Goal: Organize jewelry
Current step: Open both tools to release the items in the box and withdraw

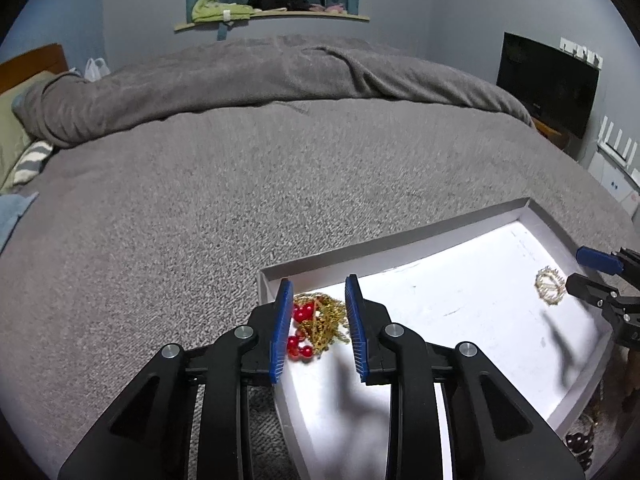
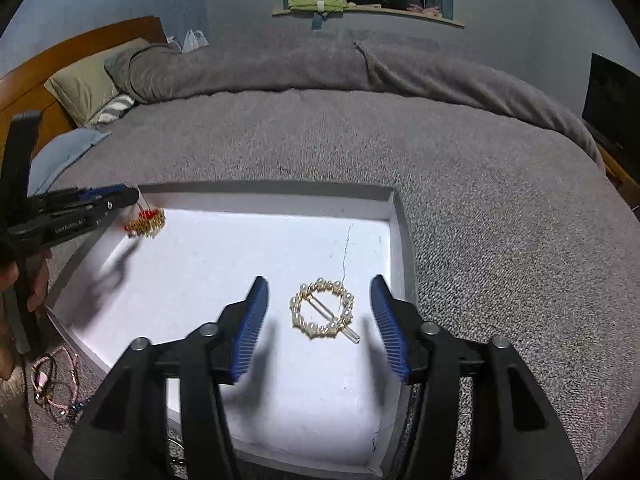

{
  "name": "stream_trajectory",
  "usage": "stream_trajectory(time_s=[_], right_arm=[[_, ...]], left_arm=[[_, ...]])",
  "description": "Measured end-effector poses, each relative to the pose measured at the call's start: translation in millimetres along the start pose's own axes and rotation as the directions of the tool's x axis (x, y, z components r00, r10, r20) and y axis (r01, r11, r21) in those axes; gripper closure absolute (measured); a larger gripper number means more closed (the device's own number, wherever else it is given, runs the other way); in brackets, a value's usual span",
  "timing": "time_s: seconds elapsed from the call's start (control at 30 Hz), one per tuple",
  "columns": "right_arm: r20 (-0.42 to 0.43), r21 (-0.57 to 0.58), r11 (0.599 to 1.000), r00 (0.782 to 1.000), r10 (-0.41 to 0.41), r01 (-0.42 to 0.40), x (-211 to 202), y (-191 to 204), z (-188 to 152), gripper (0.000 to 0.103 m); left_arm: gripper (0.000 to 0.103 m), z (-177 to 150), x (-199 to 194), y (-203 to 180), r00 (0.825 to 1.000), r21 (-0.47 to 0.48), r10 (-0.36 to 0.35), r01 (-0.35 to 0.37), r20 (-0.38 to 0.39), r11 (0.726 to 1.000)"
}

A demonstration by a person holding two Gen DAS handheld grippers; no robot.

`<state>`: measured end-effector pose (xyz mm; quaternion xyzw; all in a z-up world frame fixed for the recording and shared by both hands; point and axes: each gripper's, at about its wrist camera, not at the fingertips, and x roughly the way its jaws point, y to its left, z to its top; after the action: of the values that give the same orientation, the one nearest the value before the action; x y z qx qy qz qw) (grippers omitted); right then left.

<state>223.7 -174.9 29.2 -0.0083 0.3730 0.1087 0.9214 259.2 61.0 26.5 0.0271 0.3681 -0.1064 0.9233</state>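
Note:
A shallow white tray (image 1: 392, 248) (image 2: 264, 192) lies on the grey bed. A gold-and-red beaded piece (image 1: 318, 326) (image 2: 146, 222) lies in its far left corner. My left gripper (image 1: 318, 300) (image 2: 132, 200) hovers over it, open, with the piece between the blue pads. A round pearl-and-gold hair clip (image 2: 323, 309) (image 1: 550, 288) lies near the tray's right wall. My right gripper (image 2: 318, 292) (image 1: 576, 268) is open just above it, pads on either side, not touching it.
Pink and dark cord bracelets (image 2: 54, 384) lie on the blanket left of the tray. More dark beaded jewelry (image 1: 580, 440) lies by the tray's near corner. The grey bedspread (image 1: 200, 200) stretches beyond the tray, with a folded duvet and pillows behind.

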Motion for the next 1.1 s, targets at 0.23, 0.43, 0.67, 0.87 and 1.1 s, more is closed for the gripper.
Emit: stream_trajectory(time_s=[0.23,0.43,0.67,0.87,1.1], right_arm=[[0.088,0.040,0.999,0.996,0.007,-0.011,-26,-1,5,0.031],[0.158,0.059,0.998,0.987,-0.014,0.004,-50,-4,5,0.008],[0.196,0.114,0.993,0.980,-0.038,0.016,-78,-15,-3,0.006],[0.213,0.126,0.992,0.976,-0.044,0.017,-101,-18,-19,0.006],[0.209,0.114,0.994,0.978,-0.026,0.002,-115,-6,-43,0.006]], left_arm=[[0.048,2,-35,-9,0.997,-0.018,0.014,-0.013,0.073,1.000],[0.031,-8,-72,-17,0.993,-0.064,0.019,-0.012,0.117,0.998],[0.024,-26,-118,-26,0.987,-0.087,0.045,-0.031,0.154,0.996],[0.023,-55,-140,-31,0.983,-0.091,0.075,-0.060,0.167,0.994],[0.023,-95,-143,-32,0.987,-0.085,0.089,-0.078,0.137,0.993]])
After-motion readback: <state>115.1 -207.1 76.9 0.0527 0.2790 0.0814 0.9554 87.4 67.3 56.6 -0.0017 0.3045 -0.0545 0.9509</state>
